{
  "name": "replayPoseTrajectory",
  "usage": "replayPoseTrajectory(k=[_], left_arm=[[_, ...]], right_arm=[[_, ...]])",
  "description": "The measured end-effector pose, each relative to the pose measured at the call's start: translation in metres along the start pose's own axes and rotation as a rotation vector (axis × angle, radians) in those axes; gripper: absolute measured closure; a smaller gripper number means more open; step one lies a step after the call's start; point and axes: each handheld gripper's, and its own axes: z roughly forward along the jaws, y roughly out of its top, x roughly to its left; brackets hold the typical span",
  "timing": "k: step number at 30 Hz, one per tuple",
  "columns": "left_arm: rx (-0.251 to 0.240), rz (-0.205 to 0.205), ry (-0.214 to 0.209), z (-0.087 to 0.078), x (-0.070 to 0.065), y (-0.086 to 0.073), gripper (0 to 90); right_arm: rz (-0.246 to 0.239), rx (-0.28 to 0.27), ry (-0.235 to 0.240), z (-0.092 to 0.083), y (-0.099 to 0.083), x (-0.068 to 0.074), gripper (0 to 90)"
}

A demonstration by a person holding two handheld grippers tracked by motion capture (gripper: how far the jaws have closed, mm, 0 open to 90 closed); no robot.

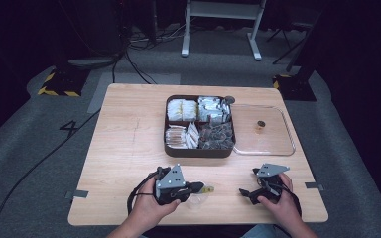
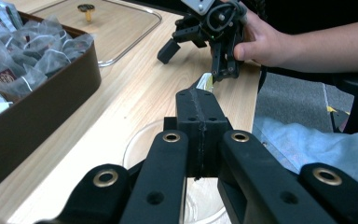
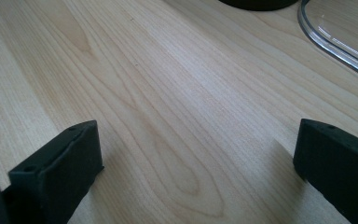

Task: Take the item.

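A person sits at a wooden worktop [image 1: 124, 148] with a hand-held gripper in each hand. The left hand-held gripper [image 1: 201, 188] lies low near the front edge, its jaws pressed together; from the left gripper view a small yellowish packet [image 2: 206, 82] shows just past the tips of the left hand-held gripper [image 2: 199, 100], but whether they pinch it cannot be told. A clear round dish [image 2: 144, 144] sits on the worktop directly under those jaws. The right hand-held gripper [image 1: 244, 192] rests to the right, near the front edge, and in the right gripper view its jaws stand wide apart over bare wood with nothing between them [image 3: 196, 154]. Further back, at the middle of the worktop, a dark brown four-compartment tray [image 1: 198, 151] holds tea bags and sachets. Its clear lid [image 1: 273, 144] lies flat just beside the tray on the right, touching it, with a small knob [image 1: 260, 124] standing on top
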Motion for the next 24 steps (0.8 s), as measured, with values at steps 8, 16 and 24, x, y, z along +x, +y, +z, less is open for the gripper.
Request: replayPoseTrajectory(k=[8, 16, 24], left_arm=[[0.010, 0.007, 0.009, 0.003, 0.001, -0.009, 68.1], [-0.015, -0.001, 0.030, -0.002, 0.002, -0.010, 57.3], [-0.033, -0.003, 0.066, -0.010, 0.006, -0.006, 47.3]], right_arm=[[0.001, 0.000, -0.001, 0.000, 0.000, 0.000, 1.1], [0.003, 0.000, -0.003, 0.000, 0.000, 0.000, 1.1], [0.007, 0.000, -0.006, 0.000, 0.000, 0.001, 1.1]])
